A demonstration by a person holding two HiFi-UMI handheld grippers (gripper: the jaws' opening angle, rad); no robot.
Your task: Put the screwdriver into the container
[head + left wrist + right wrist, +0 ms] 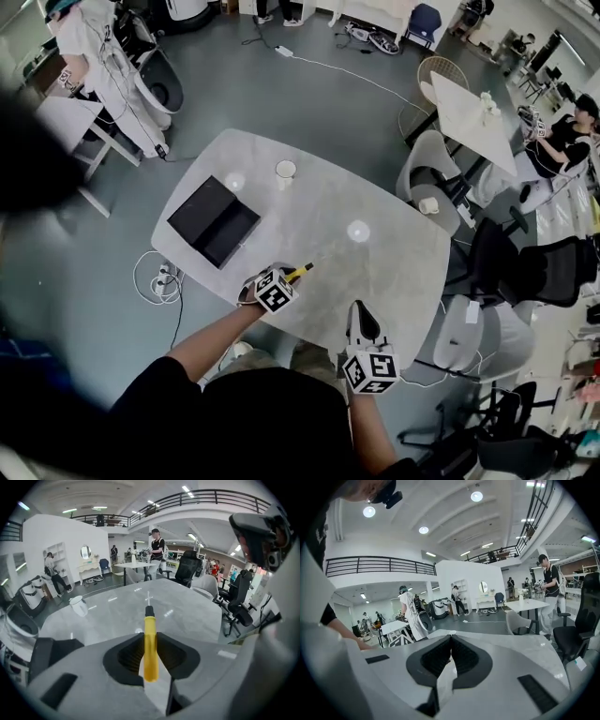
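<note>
A screwdriver (150,654) with a yellow handle and a black collar sticks out forward between the jaws of my left gripper (150,638), which is shut on the handle. Seen from the head view, the left gripper (284,279) hovers at the near edge of the grey table (375,272), and the screwdriver (300,272) points right and away. The container, a black open box (214,221), lies on the table's left part, up and to the left of that gripper. My right gripper (362,323) is at the near right edge; its jaws (450,640) meet with nothing between them.
A white cup (285,171) stands at the far side of the table, also in the left gripper view (78,605). Chairs (427,178) and a white table (469,108) stand to the right. A cable and power strip (161,278) lie on the floor at left.
</note>
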